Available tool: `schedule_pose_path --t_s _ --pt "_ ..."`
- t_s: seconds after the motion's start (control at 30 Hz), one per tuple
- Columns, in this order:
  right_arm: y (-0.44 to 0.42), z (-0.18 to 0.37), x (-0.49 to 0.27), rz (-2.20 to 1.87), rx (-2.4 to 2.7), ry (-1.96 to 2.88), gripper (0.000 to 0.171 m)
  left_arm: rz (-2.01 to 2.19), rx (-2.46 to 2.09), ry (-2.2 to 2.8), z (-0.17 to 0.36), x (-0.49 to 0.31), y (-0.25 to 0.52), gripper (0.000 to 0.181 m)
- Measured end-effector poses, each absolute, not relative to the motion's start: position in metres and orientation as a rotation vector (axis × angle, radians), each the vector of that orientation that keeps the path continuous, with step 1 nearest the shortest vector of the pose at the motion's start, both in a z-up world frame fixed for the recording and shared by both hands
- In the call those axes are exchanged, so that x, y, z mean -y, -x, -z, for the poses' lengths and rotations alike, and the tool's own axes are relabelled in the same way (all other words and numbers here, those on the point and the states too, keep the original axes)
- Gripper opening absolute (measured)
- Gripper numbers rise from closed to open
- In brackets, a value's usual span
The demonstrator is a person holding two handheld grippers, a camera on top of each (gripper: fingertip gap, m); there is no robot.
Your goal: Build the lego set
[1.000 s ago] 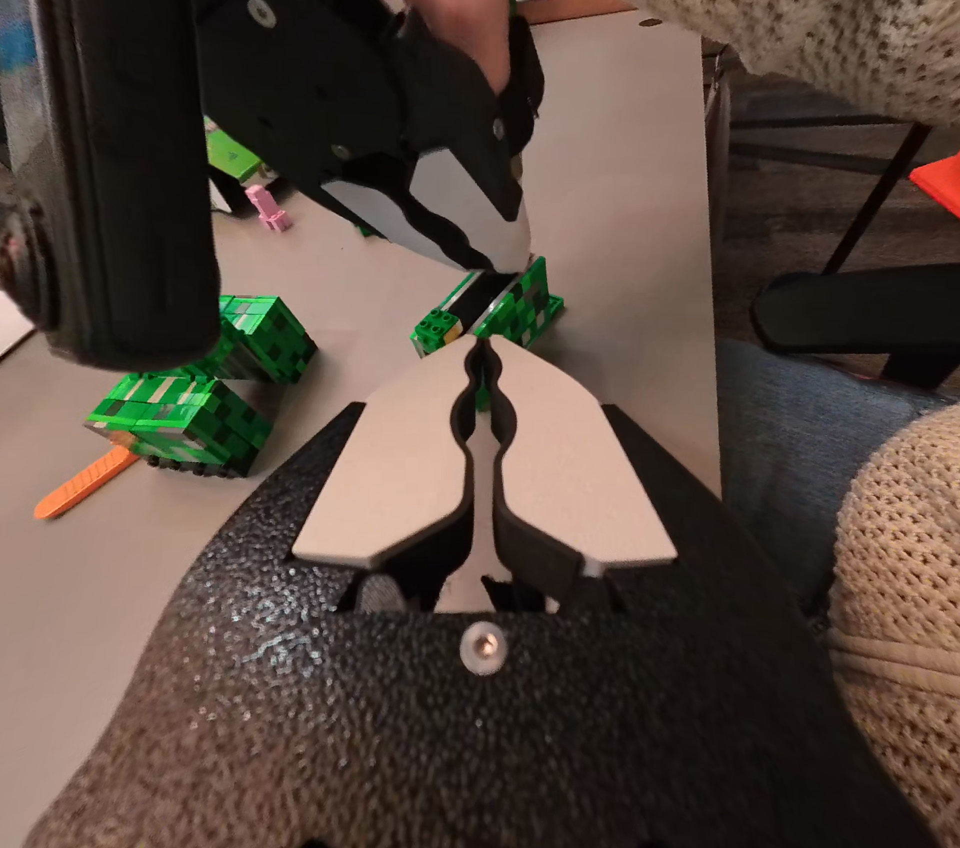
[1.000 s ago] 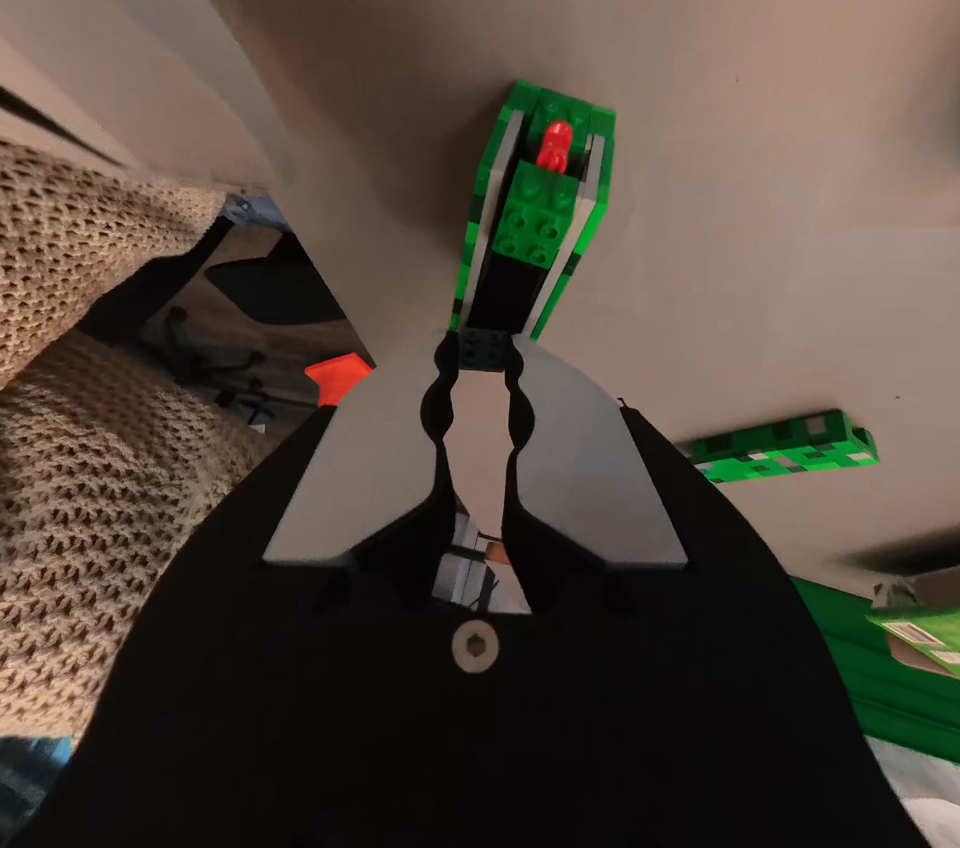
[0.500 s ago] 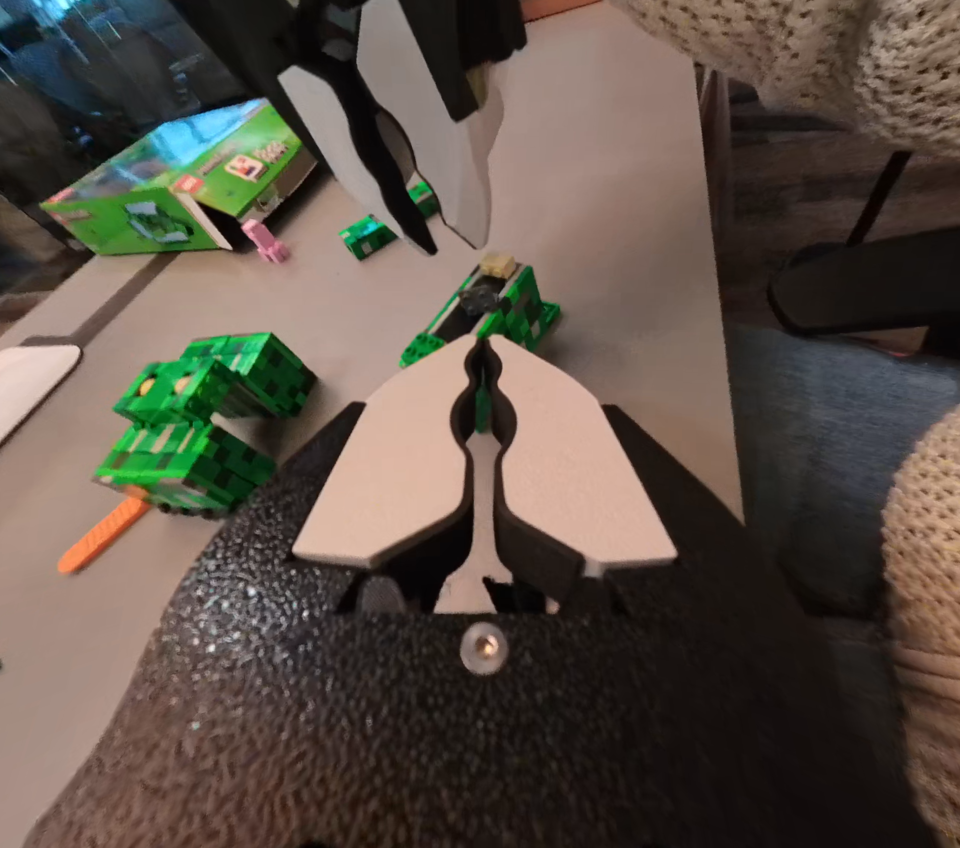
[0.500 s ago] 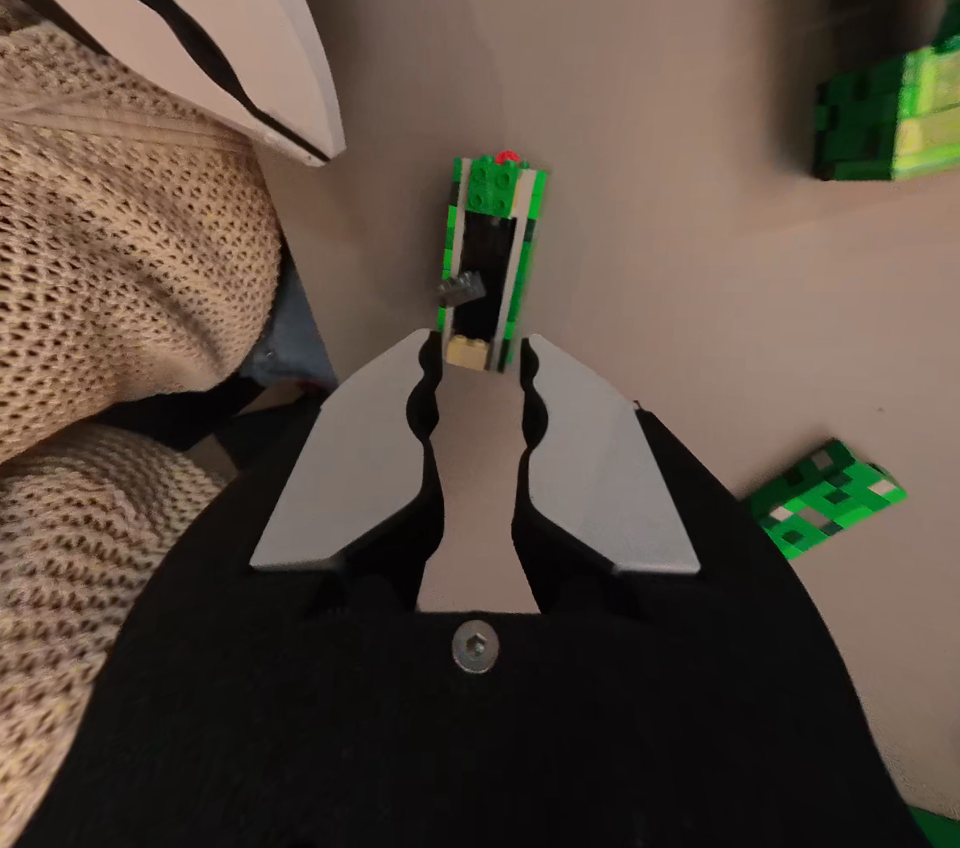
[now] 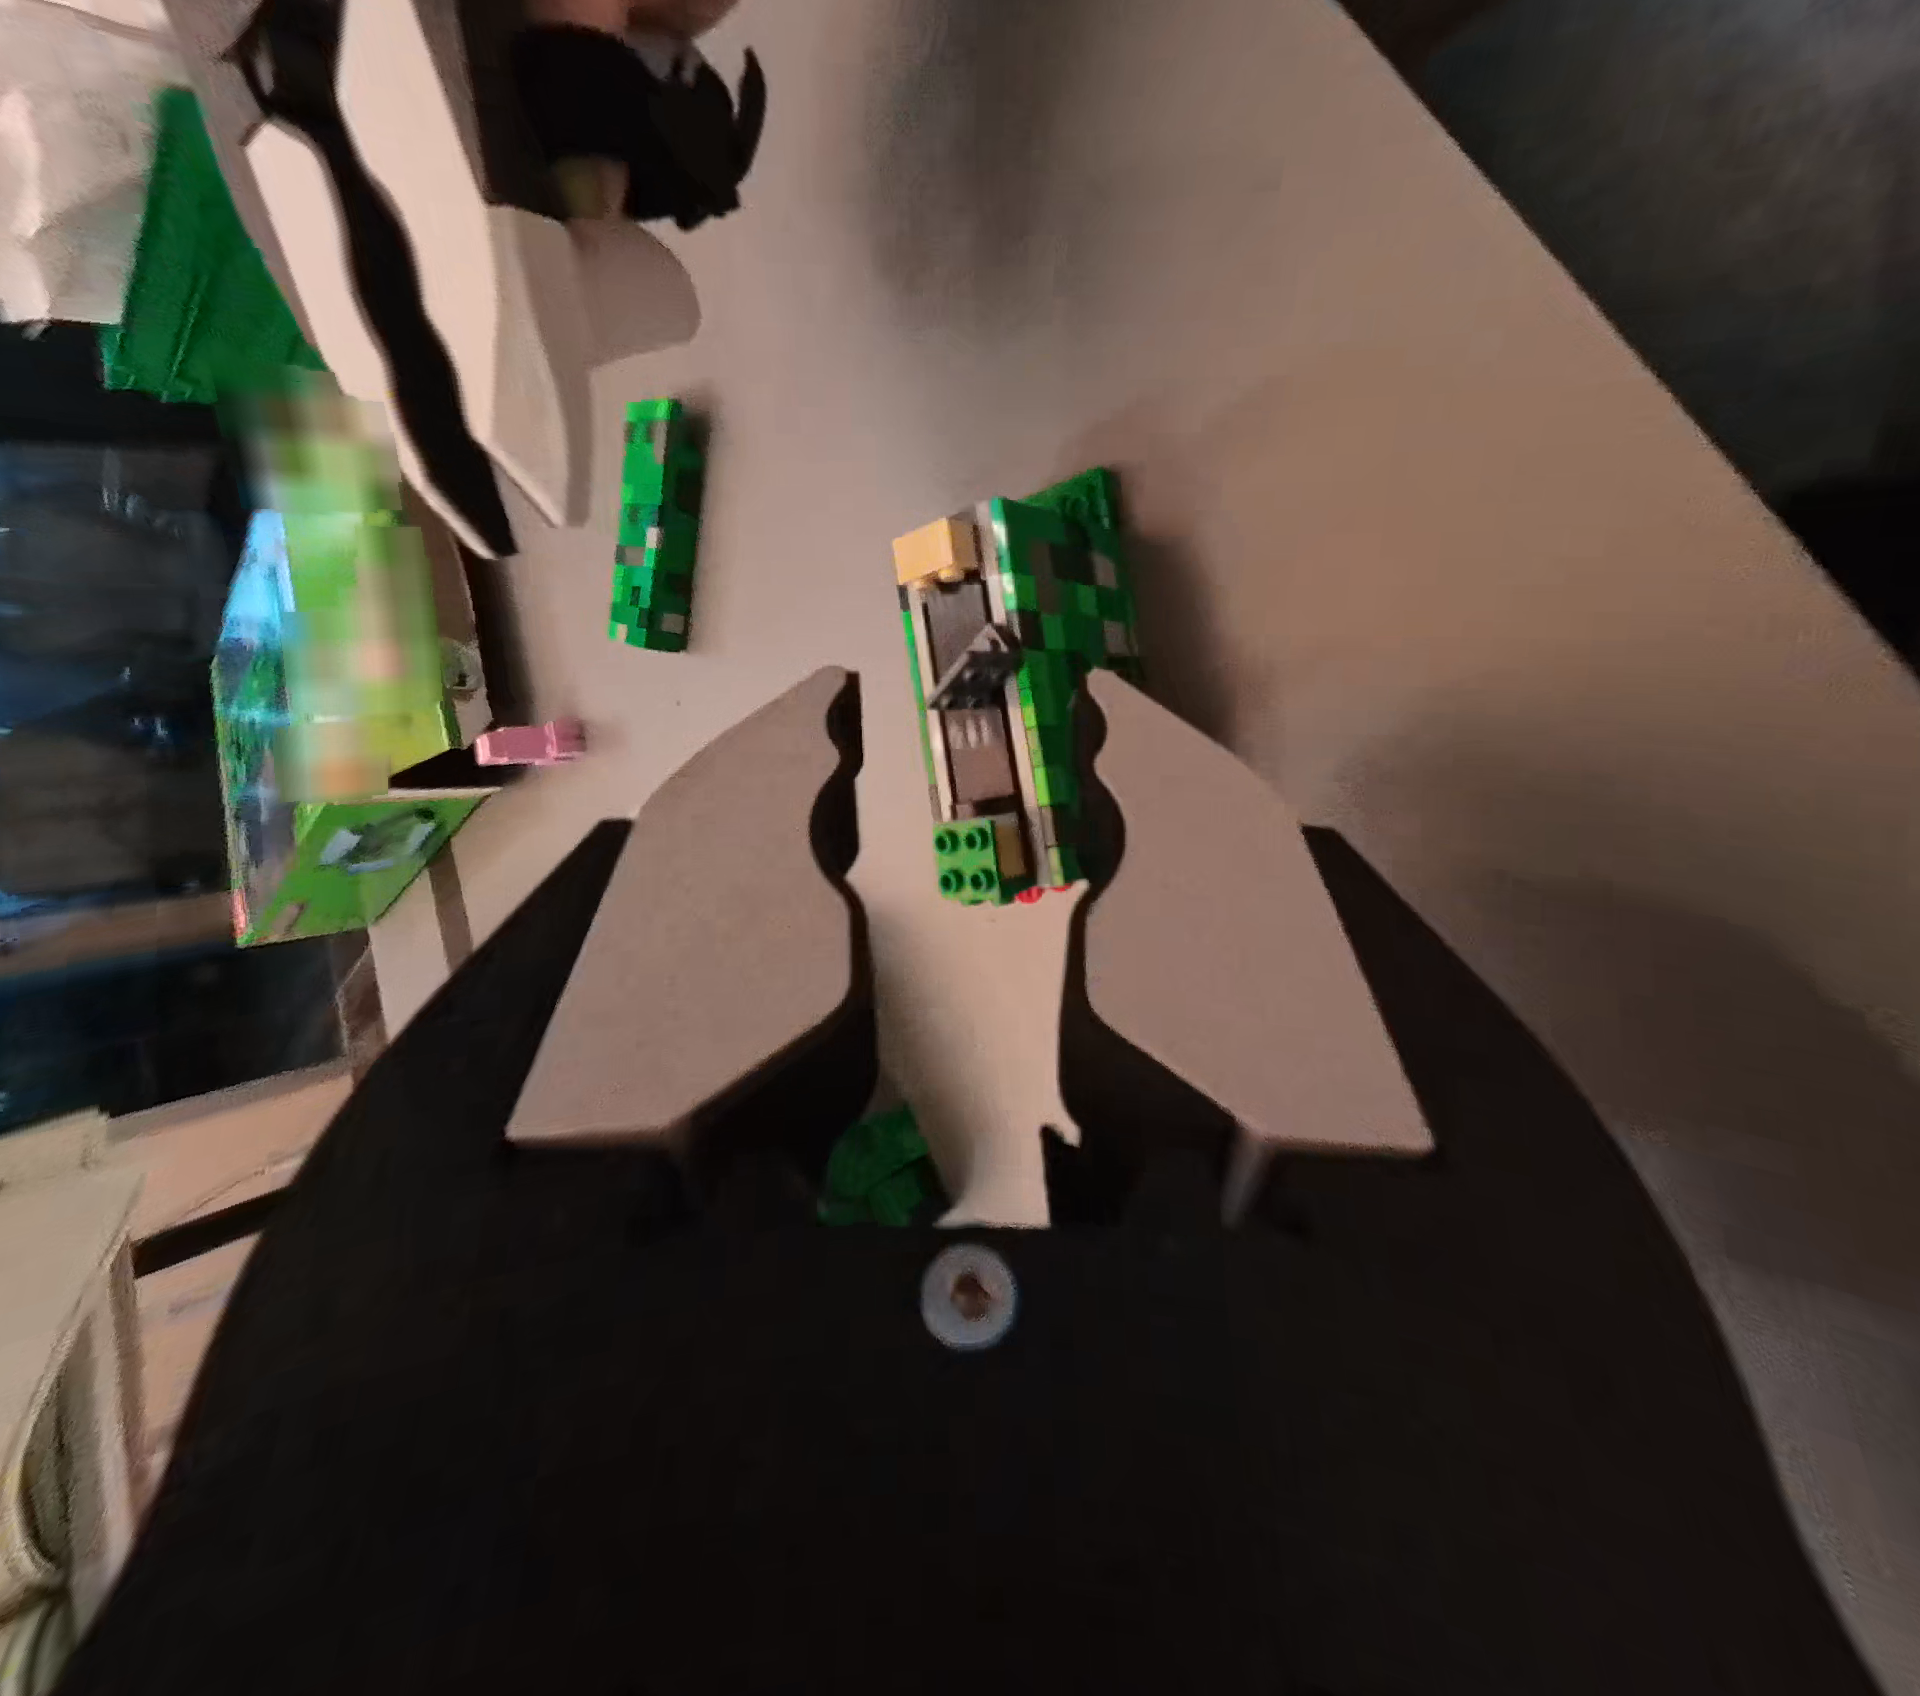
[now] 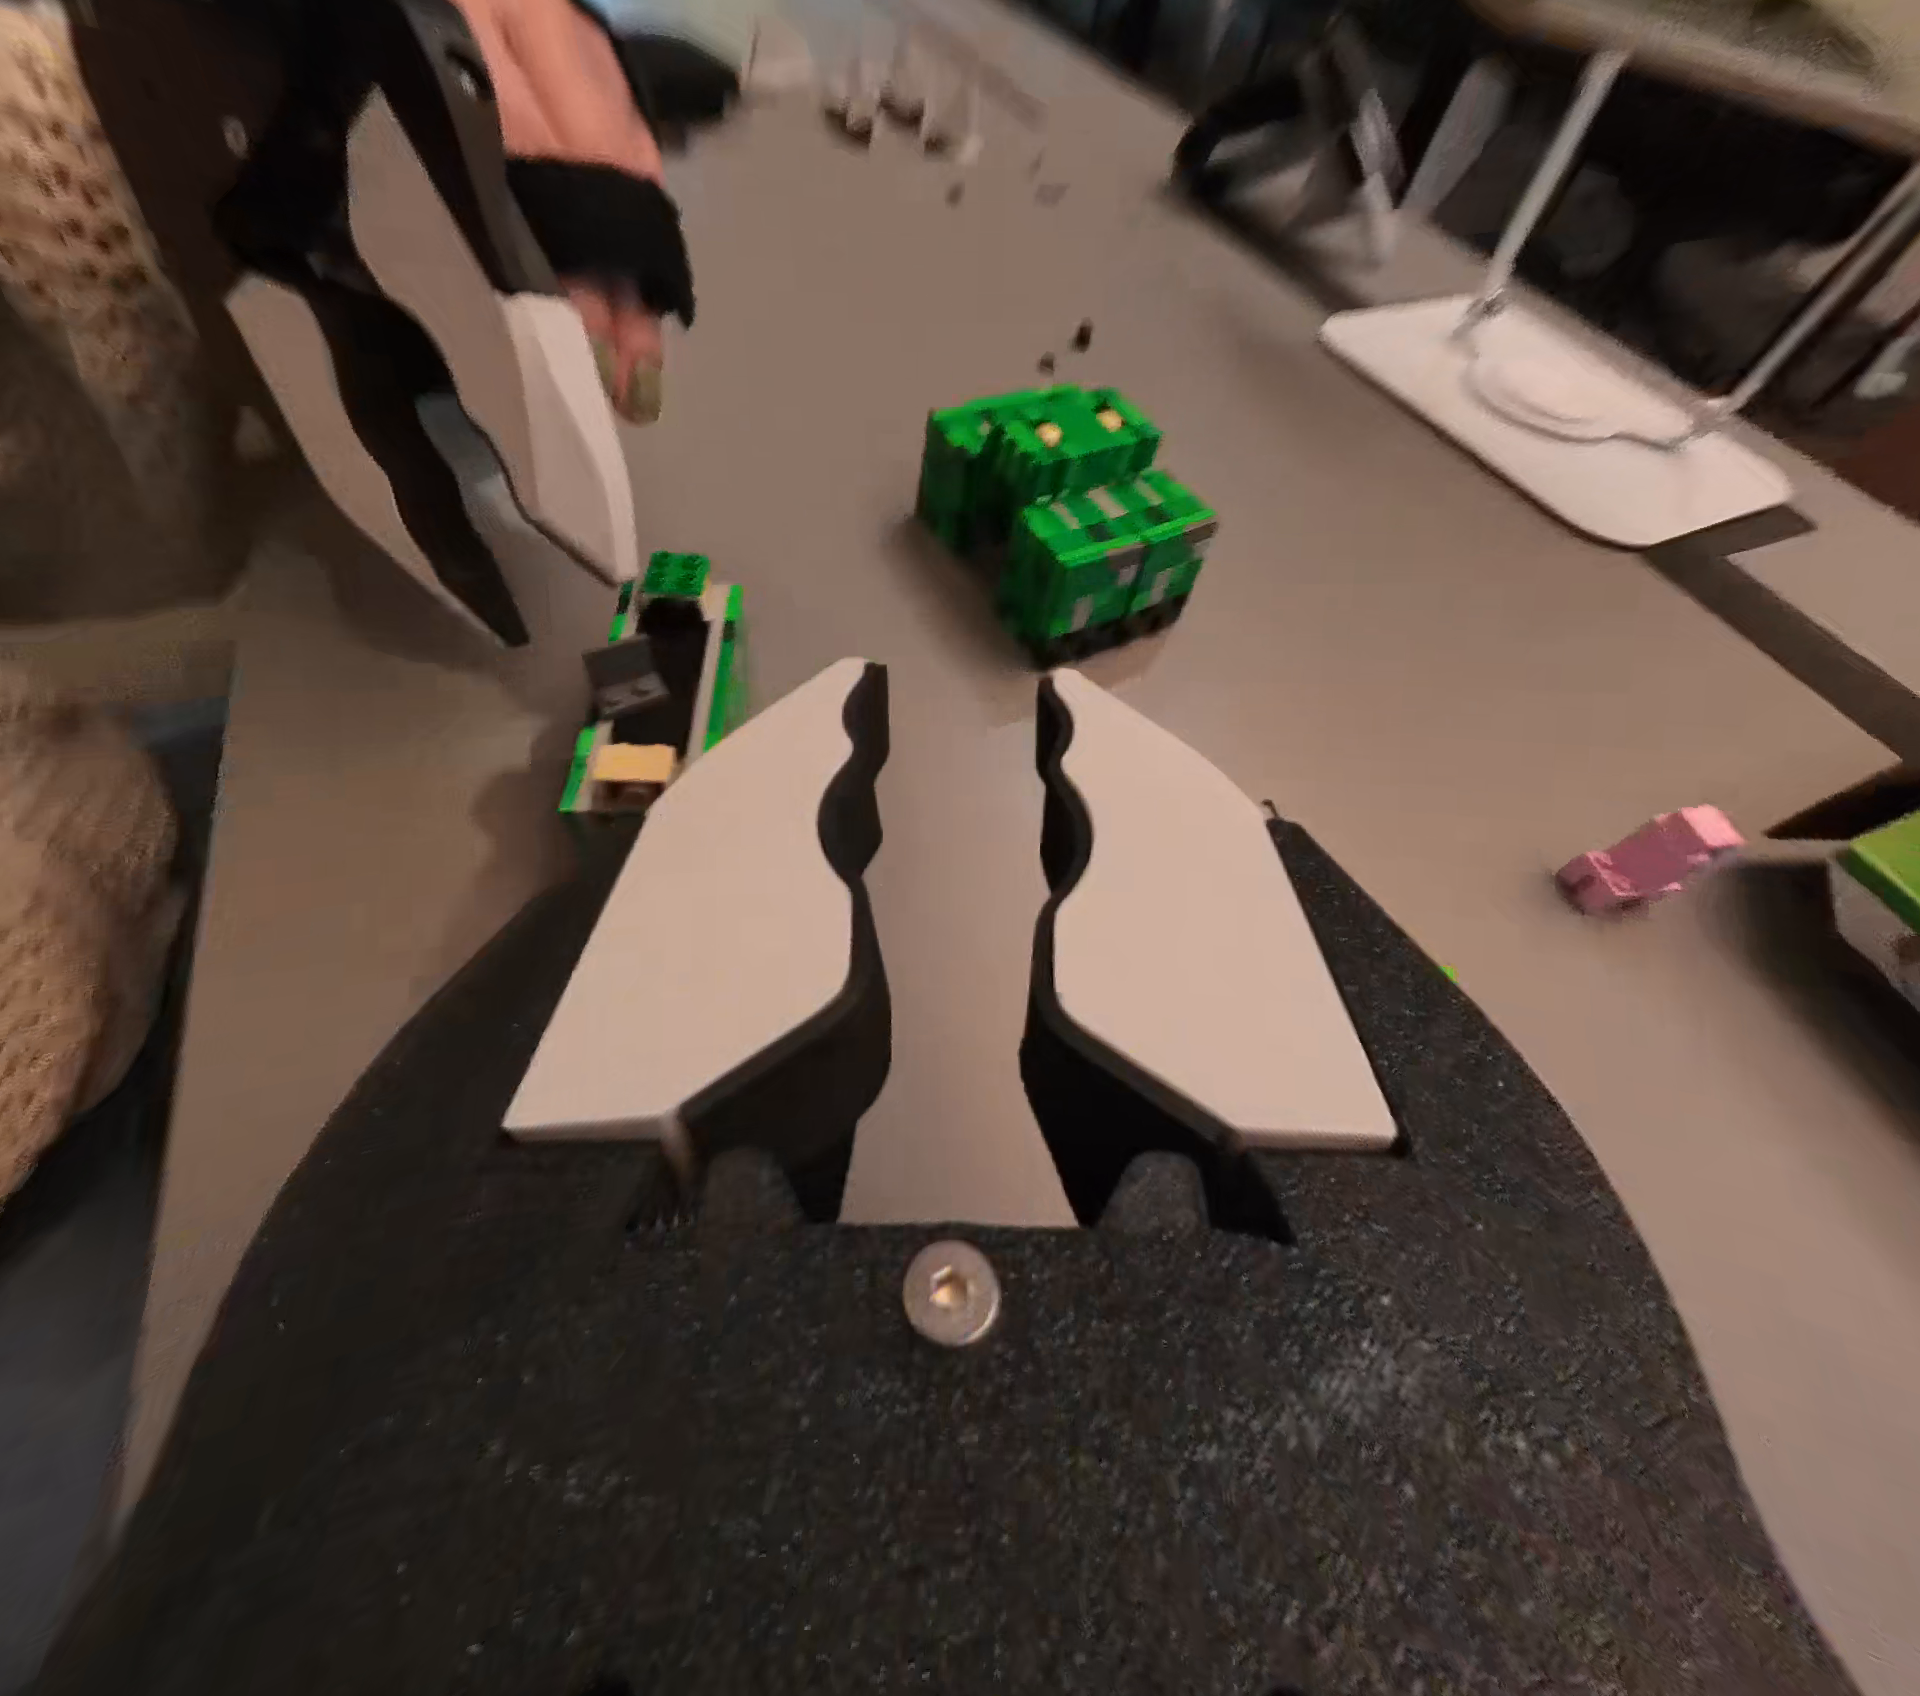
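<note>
A long green brick assembly (image 5: 1060, 607) lies on the grey table (image 5: 1299, 451), with a black channel, a tan brick at one end and a green 2x2 brick at the other. A loose dark grey piece (image 5: 977, 670) sits tilted in the channel. My left gripper (image 5: 971, 690) is open above it, its fingers on either side of the assembly in the view. My right gripper (image 6: 961, 680) is open and empty, to the right of the assembly (image 6: 675, 670). It points at a stack of green blocks (image 6: 1060, 524). The left gripper also shows in the right wrist view (image 6: 499, 503).
A flat green patterned plate (image 5: 660, 524), a pink piece (image 5: 530, 742) and a green box (image 5: 332, 815) lie left of the assembly. A white stand base (image 6: 1558, 420) sits at the far right. The table edge (image 5: 1558, 316) runs close on the right. A small green piece (image 5: 873, 1168) shows under the left gripper. The flat green patterned plate (image 5: 660, 524) is closer to my right gripper, around 12 cm from its tips; the left tips are 20 cm off.
My left gripper has opened and turned over the assembly. My right gripper has let go of the dark grey piece, lifted off and swung toward the table's middle.
</note>
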State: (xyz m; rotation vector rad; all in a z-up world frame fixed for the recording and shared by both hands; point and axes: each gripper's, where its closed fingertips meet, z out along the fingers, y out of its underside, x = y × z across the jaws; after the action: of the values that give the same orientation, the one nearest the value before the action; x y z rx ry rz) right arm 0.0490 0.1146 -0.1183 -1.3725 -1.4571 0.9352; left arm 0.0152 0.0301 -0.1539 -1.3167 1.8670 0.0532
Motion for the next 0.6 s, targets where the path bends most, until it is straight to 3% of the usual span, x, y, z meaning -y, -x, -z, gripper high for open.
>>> schedule_pose_path --t_s 0.1,0.4,0.6 --pt "-0.062 0.122 -0.132 -1.065 1.253 1.336 0.026 -0.036 -1.962 1.358 0.161 -0.033 -0.015 0.036" --pt "-0.091 0.098 -0.138 -1.196 1.057 1.261 0.026 -0.019 -2.063 1.435 0.166 -0.042 -0.015 0.007" --pt "-0.087 0.099 -0.134 -1.185 1.083 1.253 0.025 -0.042 -2.001 1.438 0.164 -0.046 -0.016 0.002"
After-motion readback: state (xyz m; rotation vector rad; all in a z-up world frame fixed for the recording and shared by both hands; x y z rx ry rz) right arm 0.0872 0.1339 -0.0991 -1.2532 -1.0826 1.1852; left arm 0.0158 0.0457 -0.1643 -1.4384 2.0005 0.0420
